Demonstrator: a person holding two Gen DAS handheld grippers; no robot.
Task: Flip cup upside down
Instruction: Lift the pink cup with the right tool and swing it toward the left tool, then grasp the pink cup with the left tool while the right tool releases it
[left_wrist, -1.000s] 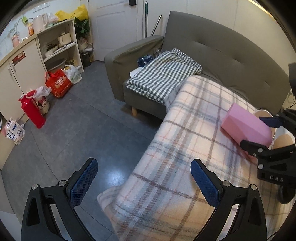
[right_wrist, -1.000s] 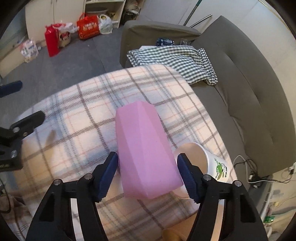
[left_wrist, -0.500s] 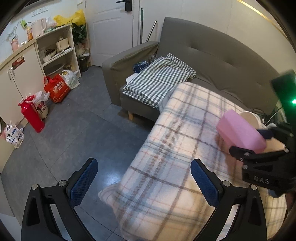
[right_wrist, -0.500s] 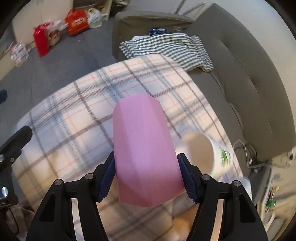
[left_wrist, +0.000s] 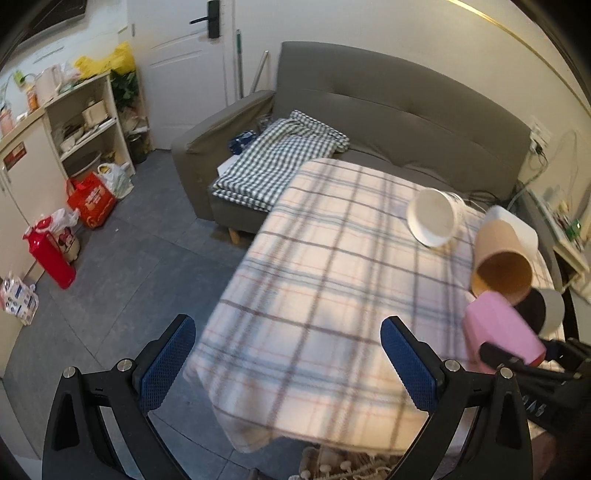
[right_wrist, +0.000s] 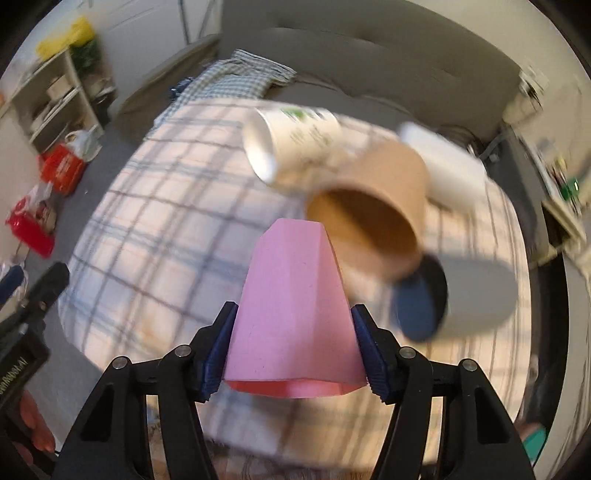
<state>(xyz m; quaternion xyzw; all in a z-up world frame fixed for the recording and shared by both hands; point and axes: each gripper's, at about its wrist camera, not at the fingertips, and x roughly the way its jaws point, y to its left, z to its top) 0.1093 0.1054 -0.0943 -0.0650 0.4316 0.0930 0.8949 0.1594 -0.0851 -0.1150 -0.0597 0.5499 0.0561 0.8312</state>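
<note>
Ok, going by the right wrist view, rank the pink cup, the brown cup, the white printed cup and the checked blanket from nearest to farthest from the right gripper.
1. pink cup, clamped in the right gripper.
2. brown cup, just beyond, to the right.
3. white printed cup, farther back on the plaid cloth.
4. checked blanket, on the sofa behind.

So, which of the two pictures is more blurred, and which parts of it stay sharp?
Right wrist view: strongest motion blur; the white cup, brown cup and plaid cloth smear, while the pink cup and right hand-held gripper stay crisp. Left wrist view: only mild blur on the cloth; left hand-held gripper sharp. Both views bend straight lines at the edges.
</note>
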